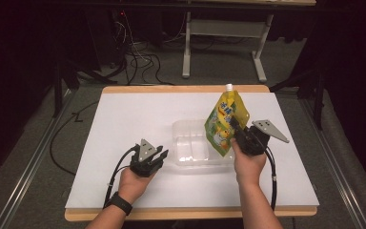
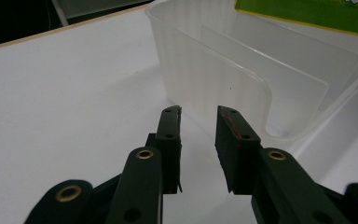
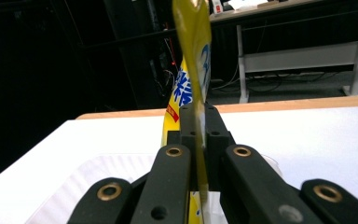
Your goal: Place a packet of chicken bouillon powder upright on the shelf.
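From the high view we see the right gripper (image 1: 238, 135) holding a yellow-green spouted pouch (image 1: 225, 125) upright above the right end of a clear plastic container (image 1: 190, 148) at the middle of the white table (image 1: 124, 119); the pouch's white cap points to the far side. The left gripper (image 1: 156, 157) rests near the container's left end, apart from it, with nothing in it. We judge the pouch soft and floppy, with liquid that would shift its weight, so its flat side seam is the sound place to pinch, and its slick film could slip if the hold loosens. In the left gripper view the jaws stand partly apart with nothing between them, aimed at the container's (image 2: 223, 79) thin, translucent wall, which looks light and likely to slide or flex; steadying it at the rim seems wise to us. A green edge of the pouch (image 2: 307, 11) shows at the far right. In the right gripper view the jaws are pressed tight on the pouch's (image 3: 193, 51) thin edge, which rises straight up between them.
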`<state>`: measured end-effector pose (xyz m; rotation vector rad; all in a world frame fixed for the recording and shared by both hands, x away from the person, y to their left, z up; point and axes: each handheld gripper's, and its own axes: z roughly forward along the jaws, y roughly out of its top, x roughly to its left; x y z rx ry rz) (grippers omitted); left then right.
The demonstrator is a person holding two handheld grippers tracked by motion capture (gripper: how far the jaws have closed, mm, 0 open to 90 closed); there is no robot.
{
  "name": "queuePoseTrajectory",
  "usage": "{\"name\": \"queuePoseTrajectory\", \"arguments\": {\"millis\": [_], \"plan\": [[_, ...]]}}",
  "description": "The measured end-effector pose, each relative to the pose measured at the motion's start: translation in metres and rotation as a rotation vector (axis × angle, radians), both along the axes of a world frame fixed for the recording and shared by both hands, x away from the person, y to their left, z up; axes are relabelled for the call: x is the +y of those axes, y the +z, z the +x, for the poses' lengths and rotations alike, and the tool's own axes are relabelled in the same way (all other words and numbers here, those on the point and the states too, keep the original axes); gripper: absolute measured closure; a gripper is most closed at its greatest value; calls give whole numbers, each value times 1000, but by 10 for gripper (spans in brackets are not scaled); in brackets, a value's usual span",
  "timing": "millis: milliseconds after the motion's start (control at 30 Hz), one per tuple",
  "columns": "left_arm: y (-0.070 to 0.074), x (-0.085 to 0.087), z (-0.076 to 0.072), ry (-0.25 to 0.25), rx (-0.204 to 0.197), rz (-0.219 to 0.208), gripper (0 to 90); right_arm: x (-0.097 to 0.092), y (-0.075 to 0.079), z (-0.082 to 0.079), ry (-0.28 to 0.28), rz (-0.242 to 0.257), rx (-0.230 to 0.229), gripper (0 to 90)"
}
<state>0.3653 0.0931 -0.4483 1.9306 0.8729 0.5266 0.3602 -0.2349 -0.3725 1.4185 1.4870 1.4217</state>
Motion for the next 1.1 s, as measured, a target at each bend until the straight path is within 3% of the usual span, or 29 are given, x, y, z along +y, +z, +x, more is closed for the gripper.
{"name": "queuePoseTrajectory", "arguments": {"millis": [433,767,1100], "plan": [[0,1,1,3,0,3,713,-6,0,-3,-22,22,-6,900],[0,1,0,4,-2,4,717,7,-5,2,-1,-18,3,900],[-1,0,1,4,0,8,717,17,-12,-1,8,-58,-19,900]]}}
